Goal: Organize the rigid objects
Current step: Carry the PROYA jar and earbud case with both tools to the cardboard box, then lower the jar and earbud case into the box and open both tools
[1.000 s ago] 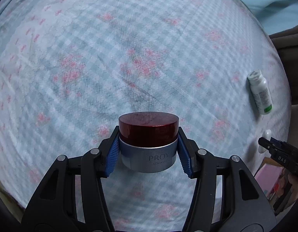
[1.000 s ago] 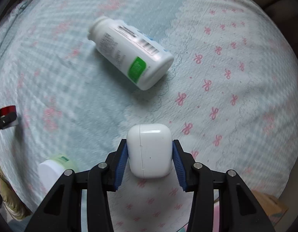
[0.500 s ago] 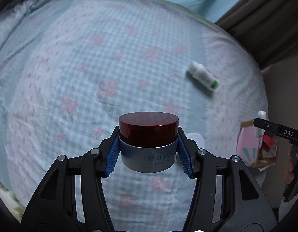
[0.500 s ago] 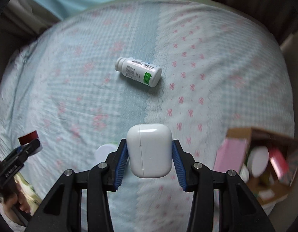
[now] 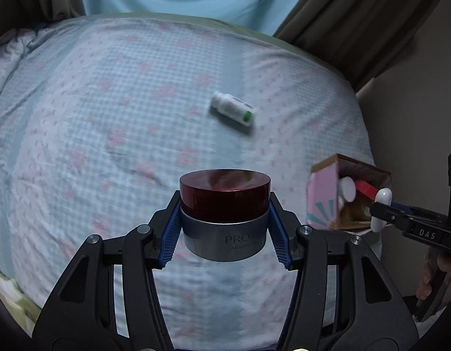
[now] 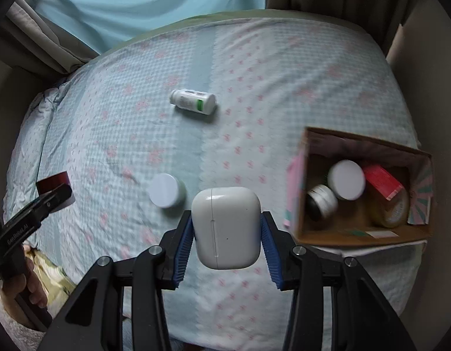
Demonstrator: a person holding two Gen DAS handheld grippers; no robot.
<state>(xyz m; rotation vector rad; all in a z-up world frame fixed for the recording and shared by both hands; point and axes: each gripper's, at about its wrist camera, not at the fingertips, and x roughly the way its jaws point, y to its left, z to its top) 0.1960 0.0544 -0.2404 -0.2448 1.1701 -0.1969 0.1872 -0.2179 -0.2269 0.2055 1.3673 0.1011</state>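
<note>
Both claws are loaded: the left claw (image 5: 224, 225) is closed on a red-lidded cream jar (image 5: 224, 218), the right claw (image 6: 226, 235) on a white earbud case (image 6: 226, 226). Both are held above the bed (image 6: 254, 73). The open cardboard box (image 6: 363, 231), already partly filled, is seen just right of the earbud case, so the right claw is judged nearer.

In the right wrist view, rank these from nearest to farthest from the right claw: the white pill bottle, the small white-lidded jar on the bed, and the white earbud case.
1. White plastic earbud case: clamped in the right claw.
2. Small round white-lidded jar: standing on the bedspread just up and left of the case.
3. White pill bottle with green label: lying on its side, farther up the bed.
</note>
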